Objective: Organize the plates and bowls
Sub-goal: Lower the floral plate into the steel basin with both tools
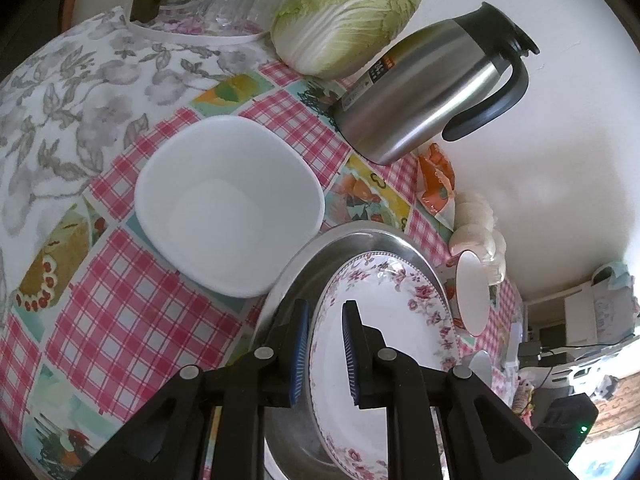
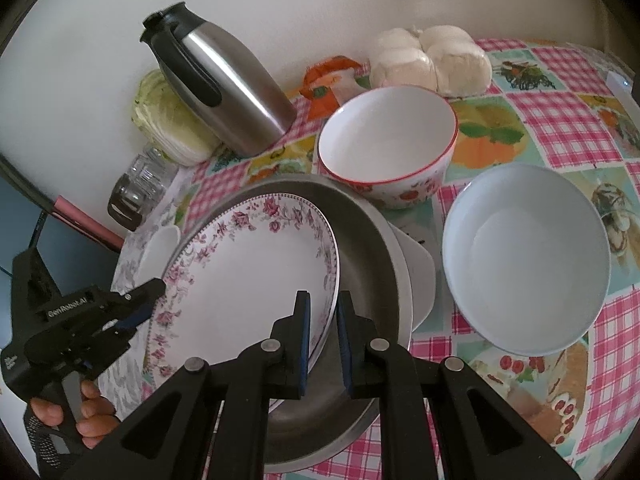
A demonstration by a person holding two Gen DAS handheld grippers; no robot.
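Observation:
A floral-rimmed plate (image 1: pixel 384 344) (image 2: pixel 248 280) lies tilted in a steel pan (image 1: pixel 304 276) (image 2: pixel 372 248). My left gripper (image 1: pixel 325 344) straddles the plate's left rim, jaws narrowly apart around it; it also shows in the right wrist view (image 2: pixel 140 304). My right gripper (image 2: pixel 323 336) straddles the plate's right rim the same way. A square white dish (image 1: pixel 228 204) sits left of the pan. A red-rimmed floral bowl (image 2: pixel 388 140) and a pale blue bowl (image 2: pixel 524 260) sit to the right. A white dish (image 2: pixel 416 268) lies under the pan.
A steel thermos jug (image 1: pixel 432 92) (image 2: pixel 224 80), a napa cabbage (image 1: pixel 344 16), a tray of glasses (image 1: pixel 216 0), bagged white buns (image 2: pixel 432 60) and an orange packet (image 2: pixel 328 80) stand along the wall. The checked tablecloth (image 1: pixel 120 320) covers the table.

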